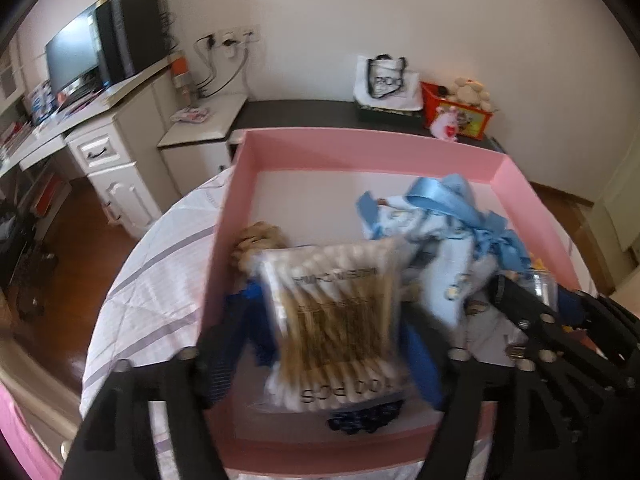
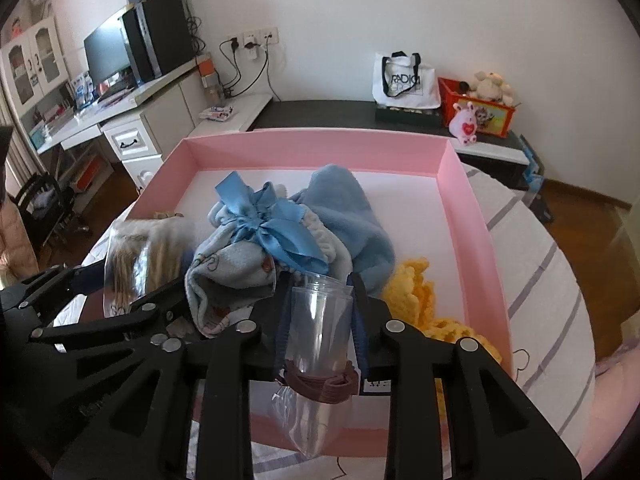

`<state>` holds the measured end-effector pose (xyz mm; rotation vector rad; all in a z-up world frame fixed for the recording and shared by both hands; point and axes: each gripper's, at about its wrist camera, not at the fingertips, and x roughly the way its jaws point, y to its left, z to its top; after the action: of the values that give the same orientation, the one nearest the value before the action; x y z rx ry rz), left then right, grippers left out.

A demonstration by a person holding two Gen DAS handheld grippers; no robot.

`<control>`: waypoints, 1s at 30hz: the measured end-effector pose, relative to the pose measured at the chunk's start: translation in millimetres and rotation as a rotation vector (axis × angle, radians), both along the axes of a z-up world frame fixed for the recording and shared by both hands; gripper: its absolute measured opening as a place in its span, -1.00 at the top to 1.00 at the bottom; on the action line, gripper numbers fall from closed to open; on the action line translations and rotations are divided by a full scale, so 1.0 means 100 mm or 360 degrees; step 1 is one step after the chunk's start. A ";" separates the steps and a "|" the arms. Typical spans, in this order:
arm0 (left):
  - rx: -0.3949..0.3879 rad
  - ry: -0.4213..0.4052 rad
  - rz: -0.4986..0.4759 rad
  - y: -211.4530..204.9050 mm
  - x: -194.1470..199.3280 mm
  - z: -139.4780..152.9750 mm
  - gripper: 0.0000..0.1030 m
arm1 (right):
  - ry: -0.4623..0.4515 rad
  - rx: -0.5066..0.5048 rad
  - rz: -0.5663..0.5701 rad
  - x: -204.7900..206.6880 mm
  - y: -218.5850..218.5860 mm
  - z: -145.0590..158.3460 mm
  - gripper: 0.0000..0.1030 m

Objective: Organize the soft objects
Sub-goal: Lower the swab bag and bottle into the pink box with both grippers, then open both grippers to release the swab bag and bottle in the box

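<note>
Cotton swabs (image 1: 340,320) (bagged) gripped by left claw (image 1: 332,344) over pink box (image 1: 360,148).

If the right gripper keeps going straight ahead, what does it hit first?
Probably the bundled blue cloth tied with a satin ribbon in the pink box. The right gripper, shut on a clear plastic tube, points at it, though depth is unclear.

Left gripper (image 1: 336,344) reaching toward 12 o'clock, fingers (image 1: 224,356) closed on a cotton swab packet (image 1: 340,320), right gripper (image 2: 320,320) alongside at its 3 o'clock, fingers (image 2: 362,320) clamped around a clear plastic tube (image 2: 318,332)
</note>
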<state>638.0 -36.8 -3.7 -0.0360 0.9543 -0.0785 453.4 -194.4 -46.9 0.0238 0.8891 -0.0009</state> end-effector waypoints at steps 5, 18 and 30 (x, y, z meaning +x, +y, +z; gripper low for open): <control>-0.0063 0.0007 0.0016 0.07 -0.10 0.05 -0.56 | -0.0027 -0.0123 -0.0117 -0.04 -0.10 0.05 -0.39; -0.0004 -0.0091 0.0059 0.16 -0.46 0.20 -0.75 | -0.0099 -0.0119 -0.0142 -0.22 -0.13 0.26 -0.80; -0.0010 -0.0146 0.0067 0.22 -1.01 0.38 -0.90 | -0.0153 -0.0138 -0.0143 -0.53 -0.07 0.42 -0.97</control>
<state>537.0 -14.5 33.9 -0.0577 0.8610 -0.0439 400.8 -201.4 -5.2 -0.0170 0.7907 -0.1214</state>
